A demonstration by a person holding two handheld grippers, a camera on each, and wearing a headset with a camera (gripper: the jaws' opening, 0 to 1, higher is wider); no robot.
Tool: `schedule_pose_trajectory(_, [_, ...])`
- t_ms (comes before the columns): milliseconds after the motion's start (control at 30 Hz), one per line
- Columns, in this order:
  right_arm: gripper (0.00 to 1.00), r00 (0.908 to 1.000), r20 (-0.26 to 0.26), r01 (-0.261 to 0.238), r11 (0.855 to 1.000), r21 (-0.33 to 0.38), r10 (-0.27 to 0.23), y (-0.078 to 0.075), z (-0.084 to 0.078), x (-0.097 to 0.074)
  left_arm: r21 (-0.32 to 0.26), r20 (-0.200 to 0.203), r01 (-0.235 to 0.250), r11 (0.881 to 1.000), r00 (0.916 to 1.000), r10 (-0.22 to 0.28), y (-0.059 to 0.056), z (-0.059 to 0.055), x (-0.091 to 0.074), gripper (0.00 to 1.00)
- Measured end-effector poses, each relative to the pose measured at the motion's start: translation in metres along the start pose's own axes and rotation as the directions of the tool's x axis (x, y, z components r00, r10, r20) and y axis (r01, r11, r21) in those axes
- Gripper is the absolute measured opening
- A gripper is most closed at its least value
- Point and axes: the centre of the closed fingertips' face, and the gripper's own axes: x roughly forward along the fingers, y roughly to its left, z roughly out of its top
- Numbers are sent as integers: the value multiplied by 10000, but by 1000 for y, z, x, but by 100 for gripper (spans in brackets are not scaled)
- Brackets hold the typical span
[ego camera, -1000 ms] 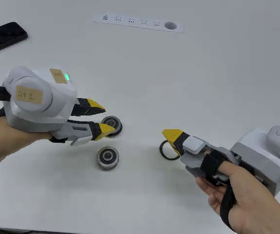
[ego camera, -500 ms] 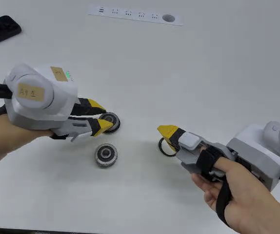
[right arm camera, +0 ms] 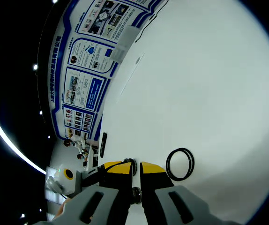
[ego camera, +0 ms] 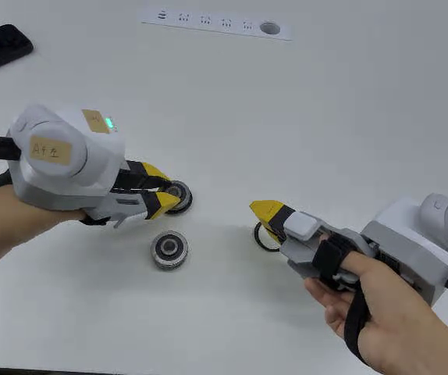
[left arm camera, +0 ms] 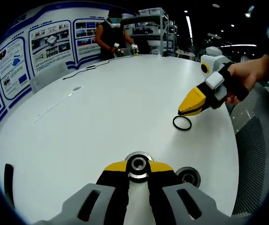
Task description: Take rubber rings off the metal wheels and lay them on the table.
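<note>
My left gripper (ego camera: 161, 186) holds a metal wheel (ego camera: 179, 193) on the table, its yellow-tipped jaws closed on the wheel's sides; in the left gripper view this wheel (left arm camera: 138, 165) sits between the tips. A second metal wheel (ego camera: 169, 248) with its dark rubber ring lies just in front, also seen as a wheel (left arm camera: 188, 176) at lower right. A loose black rubber ring (ego camera: 267, 237) lies flat on the table. My right gripper (ego camera: 268, 211) hovers beside it with its jaws together and nothing between them; the ring (right arm camera: 180, 164) lies just right of its tips.
A white power strip (ego camera: 216, 22) lies at the far side of the white table (ego camera: 325, 117) and a black phone (ego camera: 1, 47) at the far left. A person (left arm camera: 113, 33) stands beyond the table's far end.
My left gripper's jaws have drawn closer together onto the wheel. The right gripper has edged slightly left above the loose ring, which has stayed in place.
</note>
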Motion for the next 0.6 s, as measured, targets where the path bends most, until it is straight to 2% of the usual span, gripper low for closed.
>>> schedule_pose_trajectory(300, [7, 9999, -87, -140, 9999, 41, 141, 4, -2, 3, 268, -108, 66, 9996, 9999, -63, 0, -1, 0, 14])
schedule_pose_trajectory(433, [7, 9998, -109, -156, 9999, 53, 157, 5, -2, 5, 182, -127, 79, 9998, 9999, -77, 2, -1, 0, 13])
schedule_pose_trajectory(600, [8, 9996, -112, -260, 9997, 27, 261, 8, 0, 8, 334, -398, 153, 9993, 9991, -140, 2, -1, 2, 13])
